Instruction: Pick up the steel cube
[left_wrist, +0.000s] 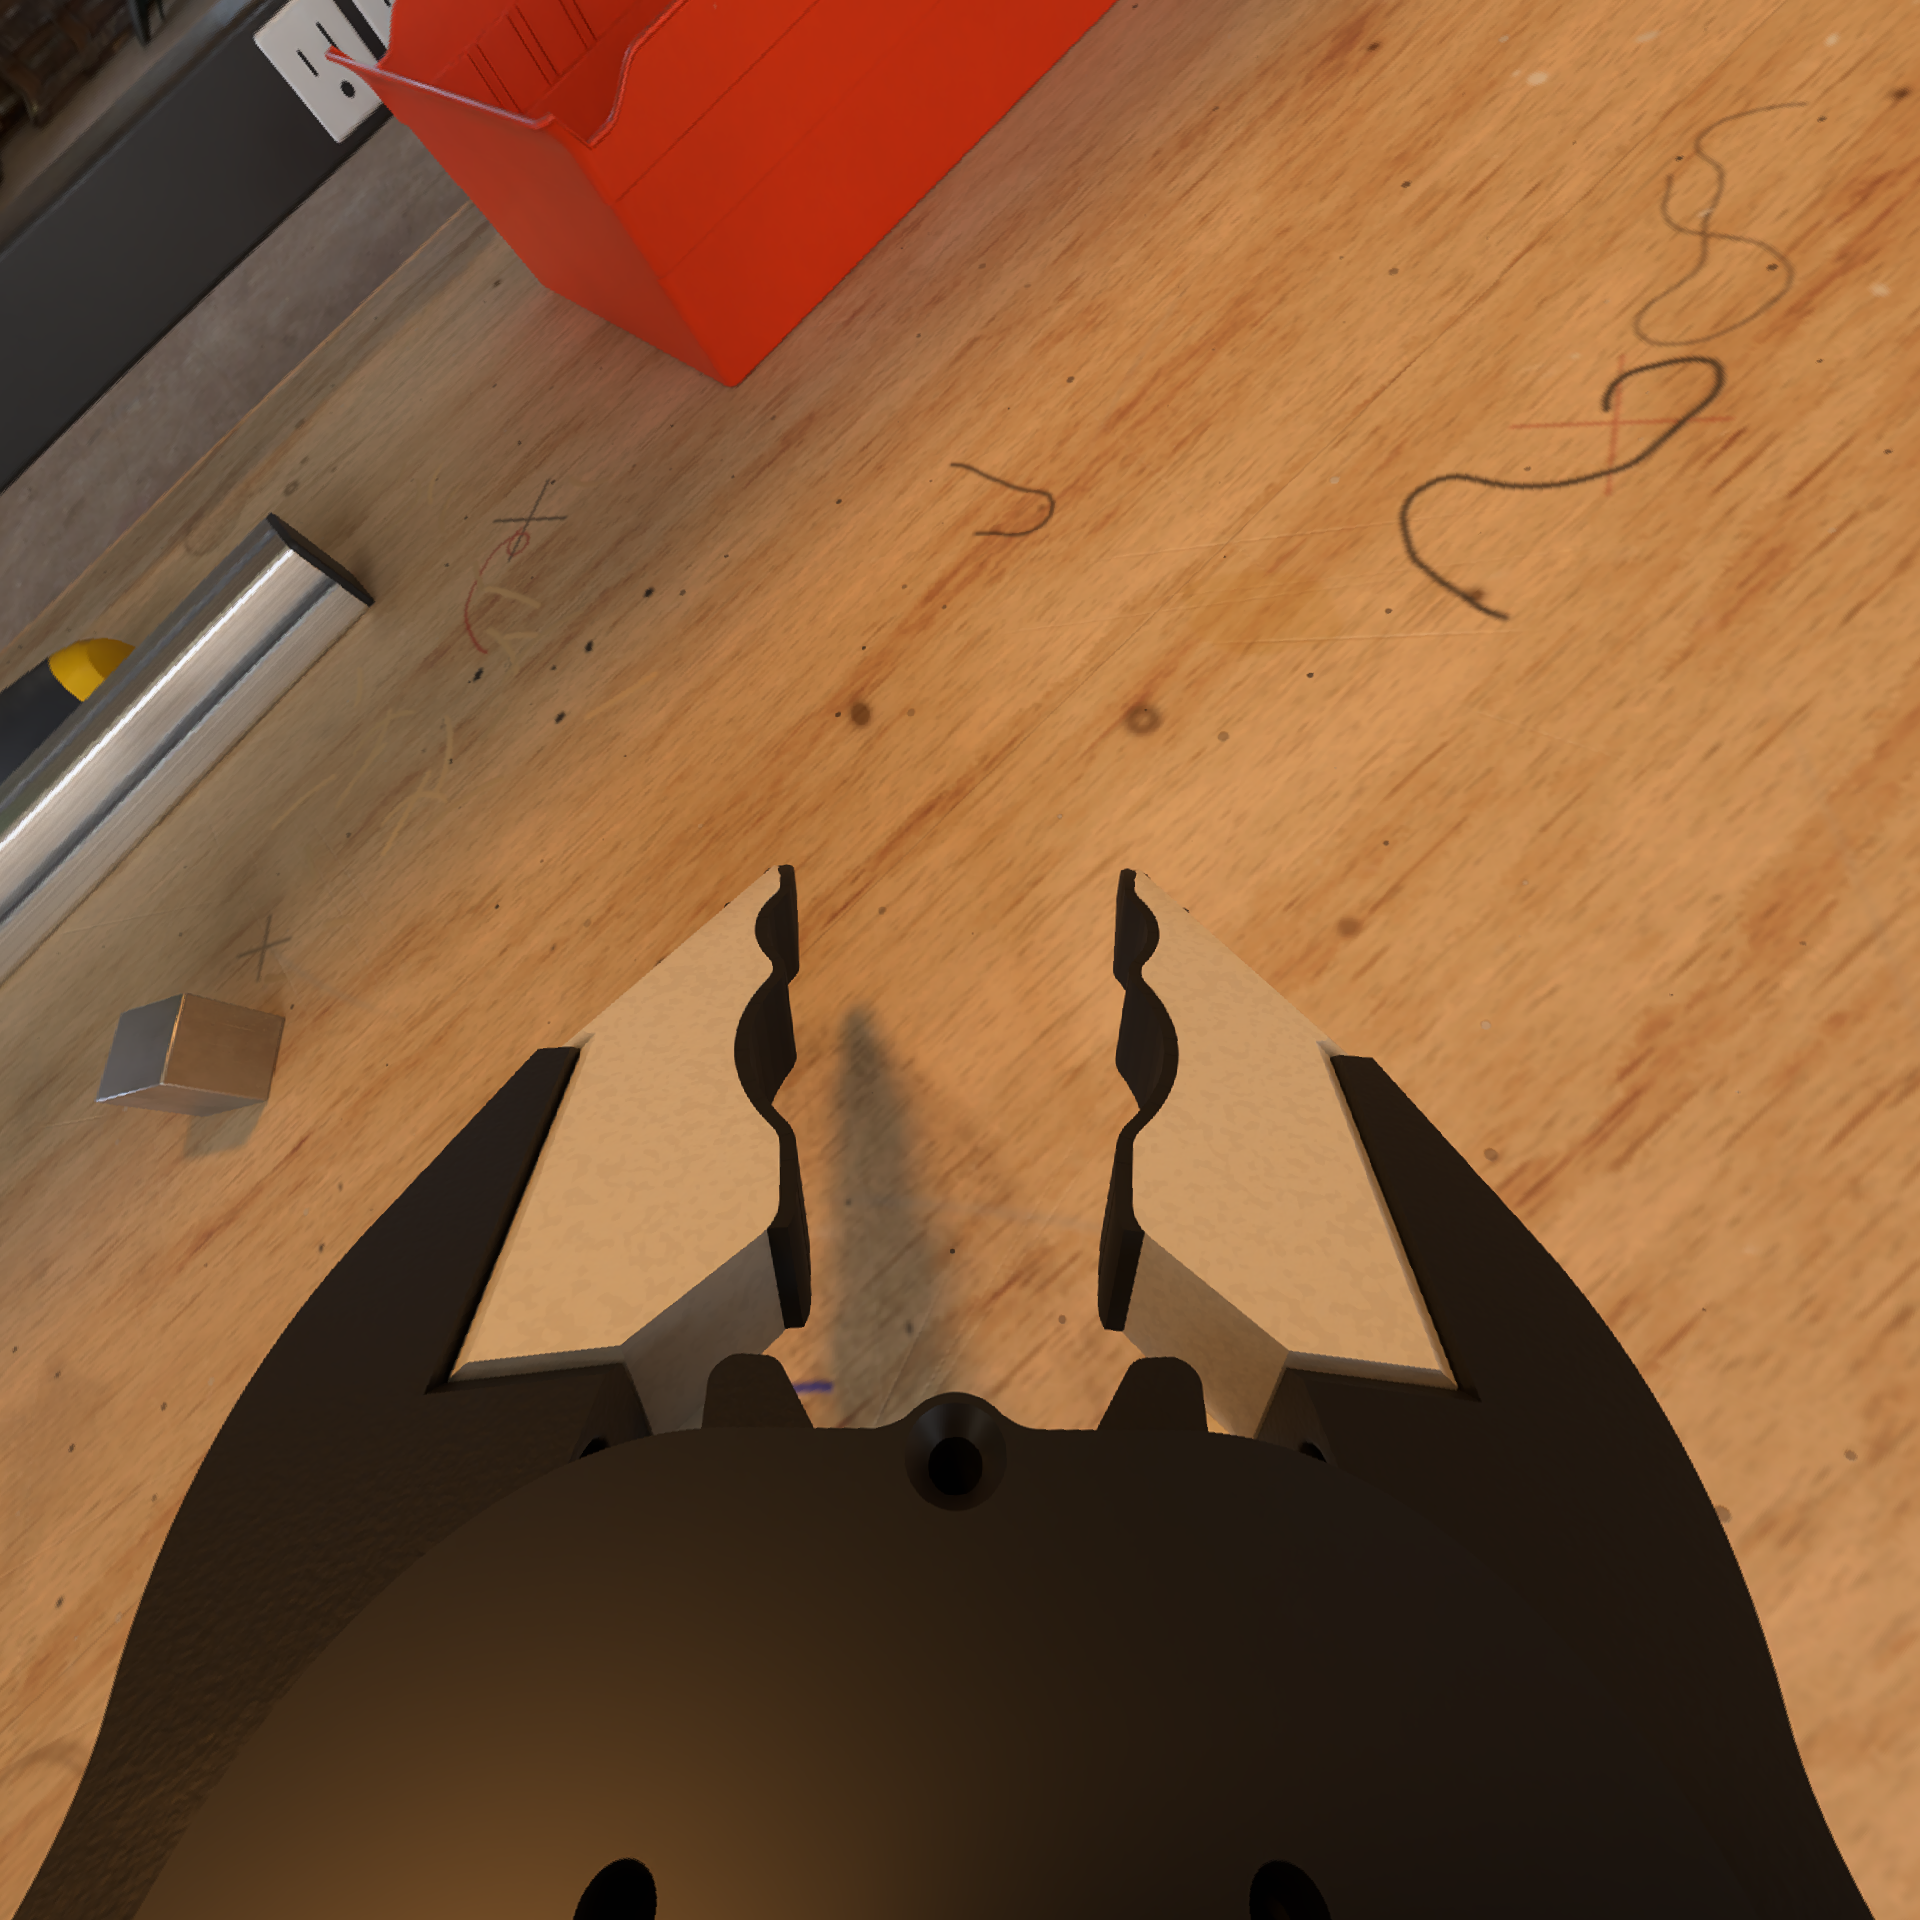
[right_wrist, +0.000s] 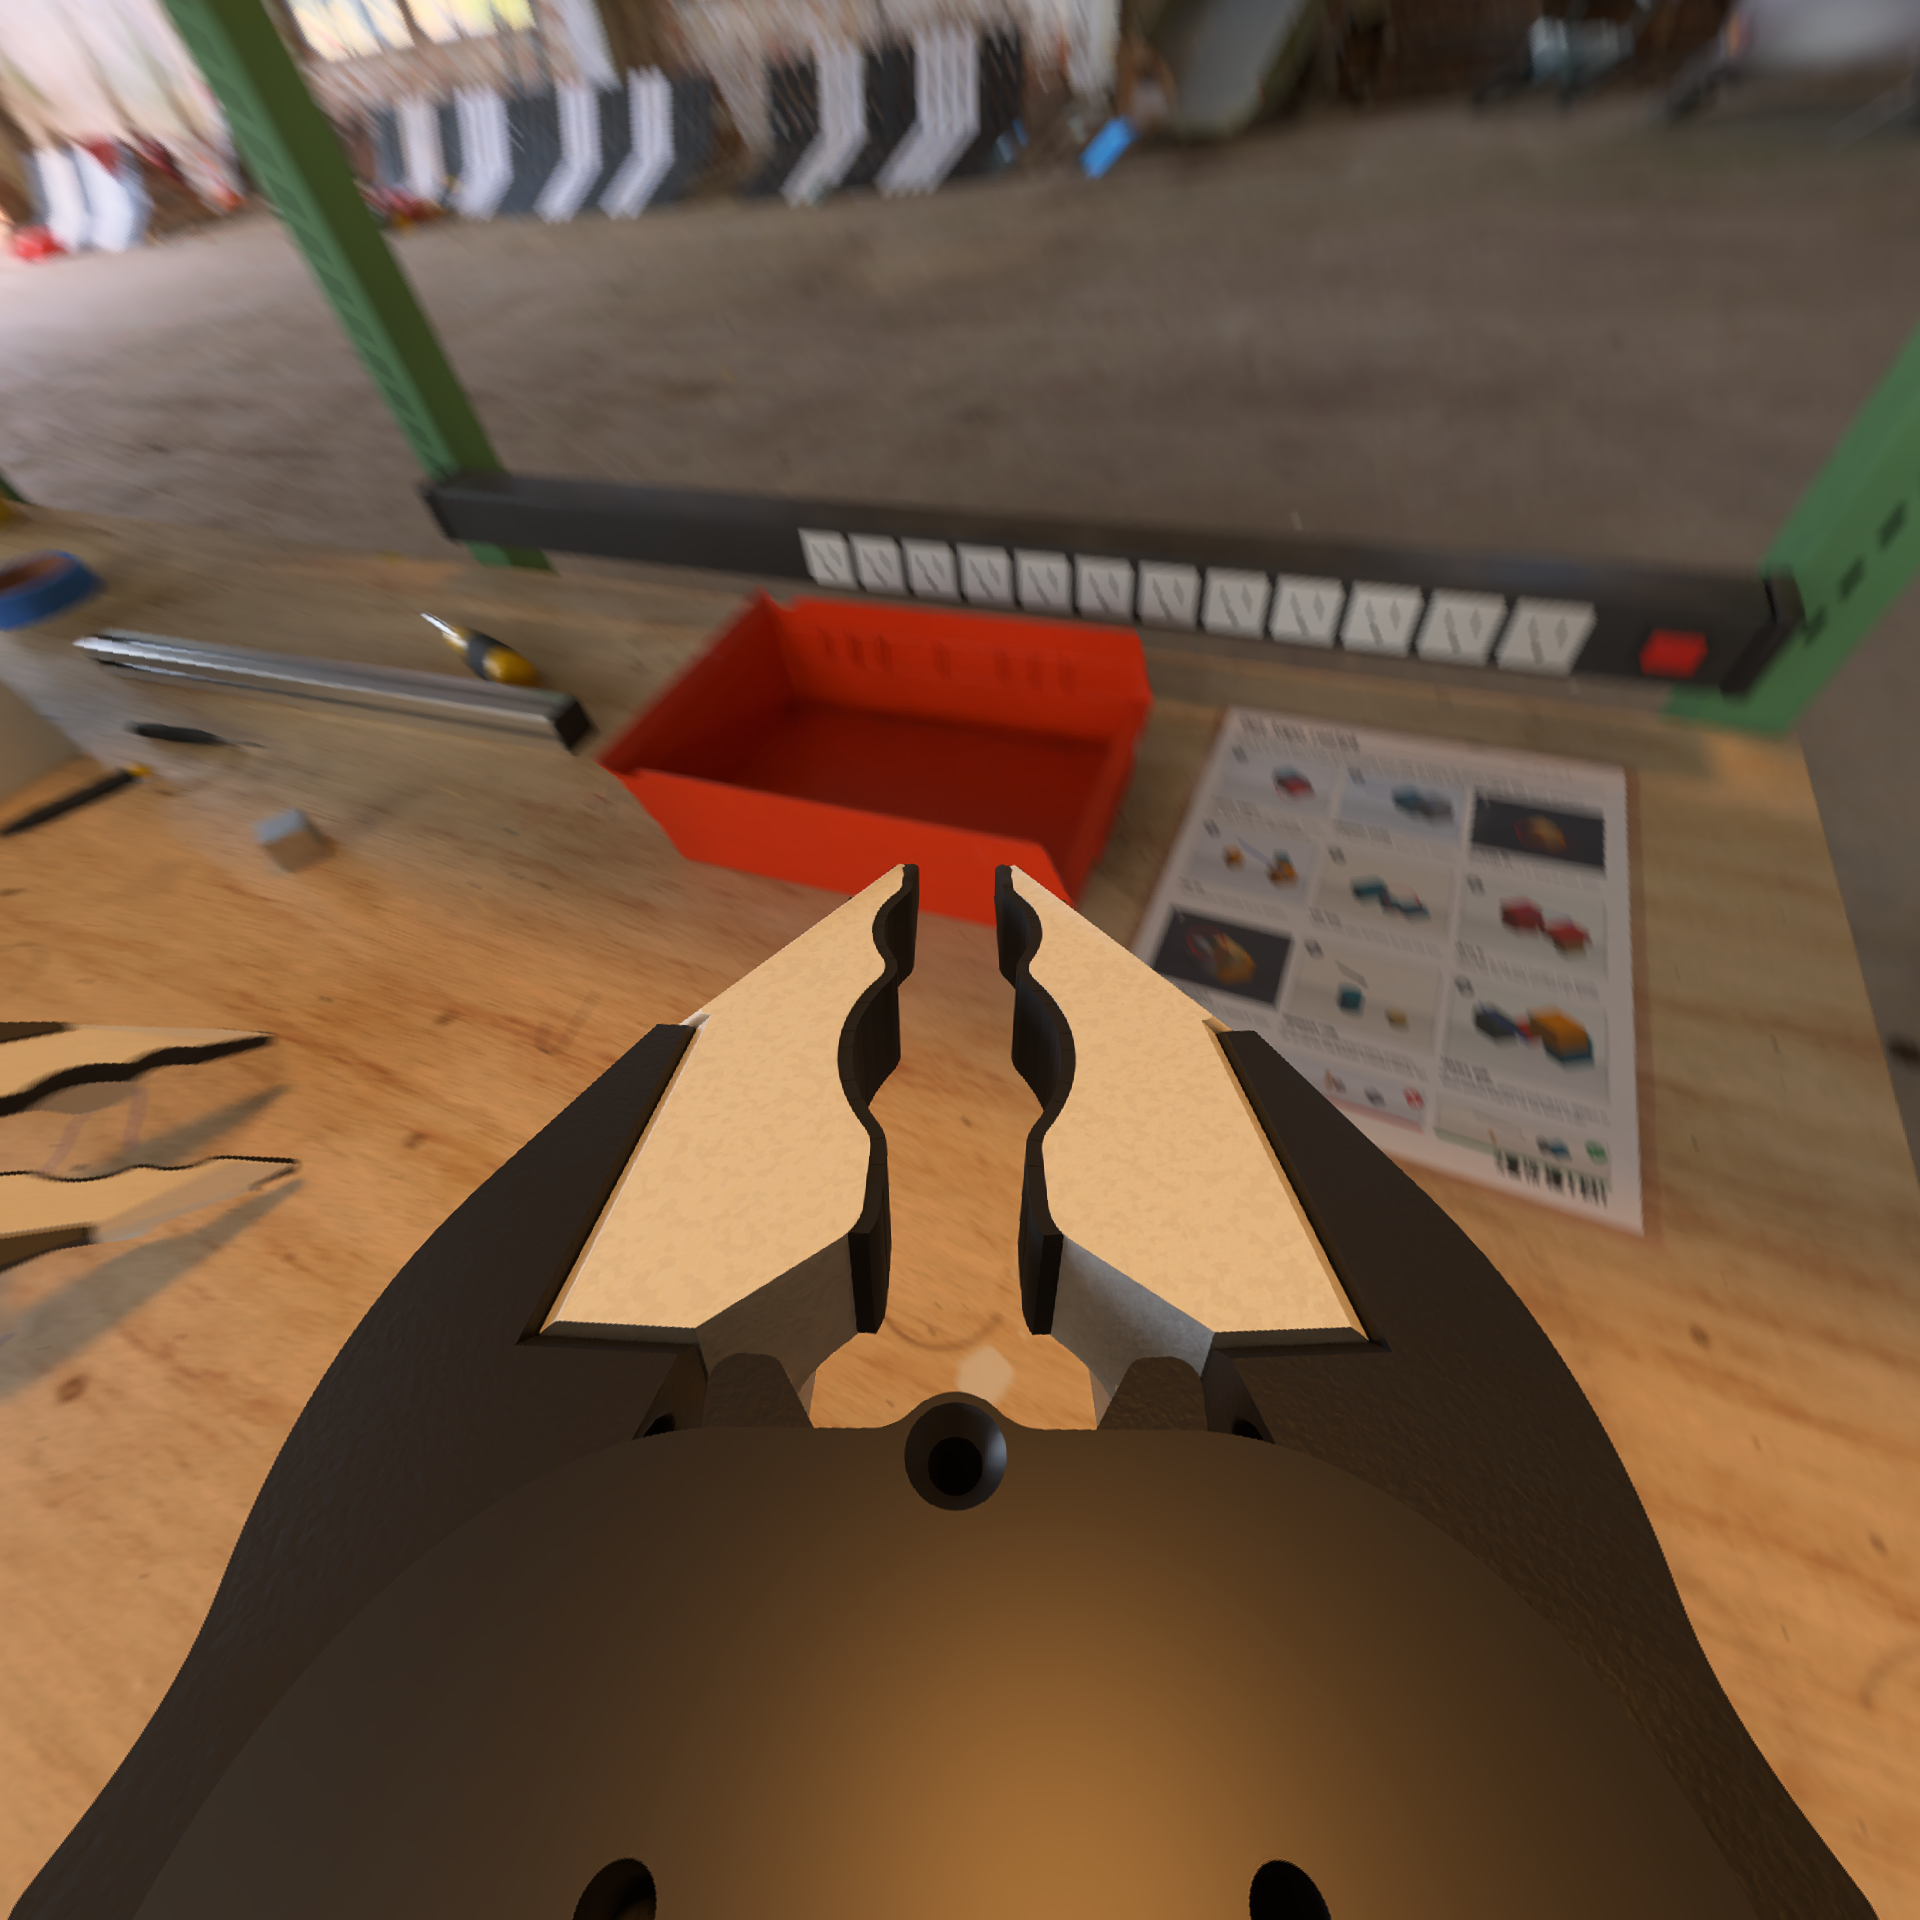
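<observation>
The steel cube (left_wrist: 192, 1051) is small and shiny and rests on the wooden bench at the left edge of the left wrist view. My left gripper (left_wrist: 954, 894) is open and empty above bare wood, well to the right of the cube. In the right wrist view the cube (right_wrist: 294, 837) lies far off at the left. My right gripper (right_wrist: 956, 883) has its jaws a narrow gap apart with nothing between them, pointing toward the red bin (right_wrist: 894, 748). The left gripper's fingers (right_wrist: 135, 1049) show at the left edge of that view.
A long metal bar (left_wrist: 177, 707) lies beyond the cube, with a yellow-handled screwdriver (right_wrist: 488, 655) behind it. The red bin (left_wrist: 727, 177) stands at the back. A black power strip (right_wrist: 1143, 592) runs along the bench's far edge. A printed sheet (right_wrist: 1403, 966) lies at the right.
</observation>
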